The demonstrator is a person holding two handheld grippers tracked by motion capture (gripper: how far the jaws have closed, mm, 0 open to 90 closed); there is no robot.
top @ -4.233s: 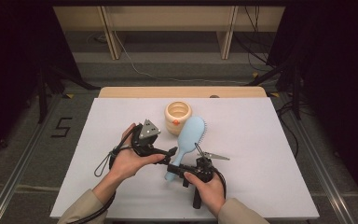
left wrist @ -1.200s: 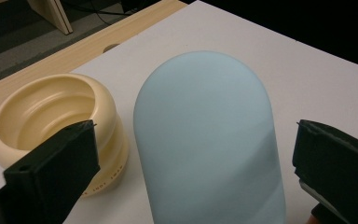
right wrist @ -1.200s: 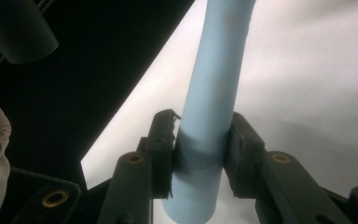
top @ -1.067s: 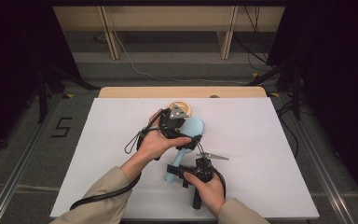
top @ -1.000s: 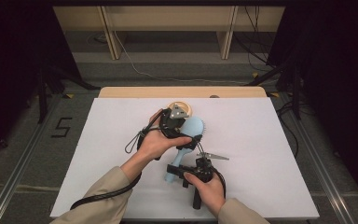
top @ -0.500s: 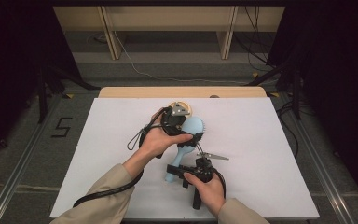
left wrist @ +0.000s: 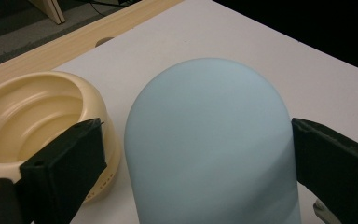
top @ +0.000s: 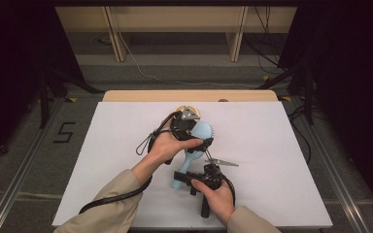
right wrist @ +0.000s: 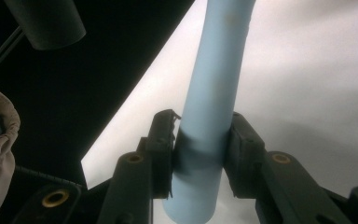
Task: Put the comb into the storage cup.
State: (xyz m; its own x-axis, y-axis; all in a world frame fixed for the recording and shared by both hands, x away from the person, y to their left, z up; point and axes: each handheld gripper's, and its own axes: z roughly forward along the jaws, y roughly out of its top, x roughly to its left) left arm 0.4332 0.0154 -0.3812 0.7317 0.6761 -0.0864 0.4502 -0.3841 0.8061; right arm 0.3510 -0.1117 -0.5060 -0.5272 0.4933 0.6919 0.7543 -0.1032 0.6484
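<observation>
A light blue hairbrush lies on the white table, head away from me, back side up. My right gripper is shut on its handle, and both pads press on the shaft in the right gripper view. My left gripper hangs over the brush head, open, with one jaw on each side. A gap shows at the jaw nearer the bowl, while the other jaw stands right at the head's edge. A cream bowl stands just beyond the brush head.
The white table sheet ends in a wooden strip at the far edge. Metal rails run along the floor on both sides. Shelf legs and cables lie beyond the table.
My left gripper has moved from left of the brush up to its head, by the bowl. In the last second it has barely shifted. The right gripper has stayed on the handle.
</observation>
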